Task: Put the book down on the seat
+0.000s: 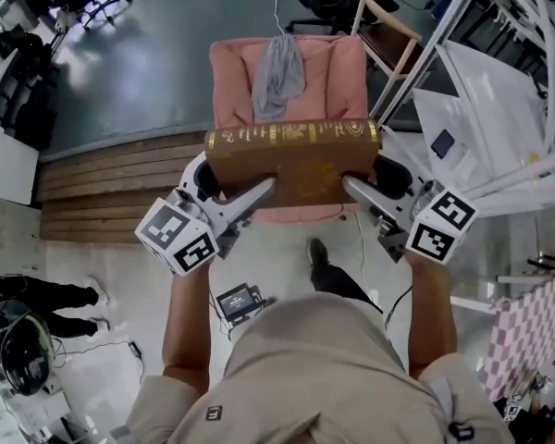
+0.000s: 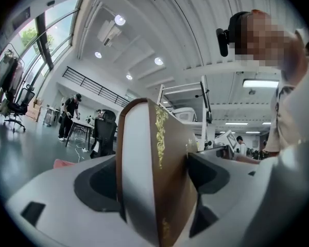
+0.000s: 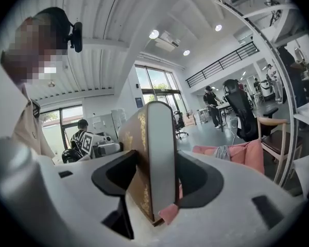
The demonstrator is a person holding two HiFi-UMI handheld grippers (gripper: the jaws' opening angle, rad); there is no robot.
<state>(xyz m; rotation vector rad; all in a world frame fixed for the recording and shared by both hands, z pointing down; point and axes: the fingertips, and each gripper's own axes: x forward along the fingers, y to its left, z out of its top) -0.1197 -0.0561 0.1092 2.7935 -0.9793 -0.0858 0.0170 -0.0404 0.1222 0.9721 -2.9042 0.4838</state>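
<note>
**Book held at both ends over the pink chair**

Head view: I carry a thick brown book [image 1: 291,160] with gold tooling level between my two hands, its long spine turned up toward me. My left gripper [image 1: 252,192] takes the left end and my right gripper [image 1: 359,191] takes the right end, and both reach forward. The book hangs in front of me over the seat [image 1: 305,214] of a pink armchair [image 1: 338,81]. From here I cannot tell whether it touches the cushion. A grey cloth [image 1: 279,72] is draped down the chair's back. A strip of wooden floor [image 1: 111,183] lies to the left.

Left gripper view: my fingers [image 2: 99,184] stand wide apart with the book's end upright between them. The white page edge faces the camera, and a dark pad lies against each cover, so the fingers are pinching the book across its thickness. Beyond it, people [image 2: 69,115] stand at a desk in the hall.

Right gripper view: it is the same at this end. My fingers [image 3: 195,181] are pressed onto the two covers, with the page edge toward the camera. The armchair and its cloth show past the book on the right, beside a wooden chair [image 3: 275,138].
</note>
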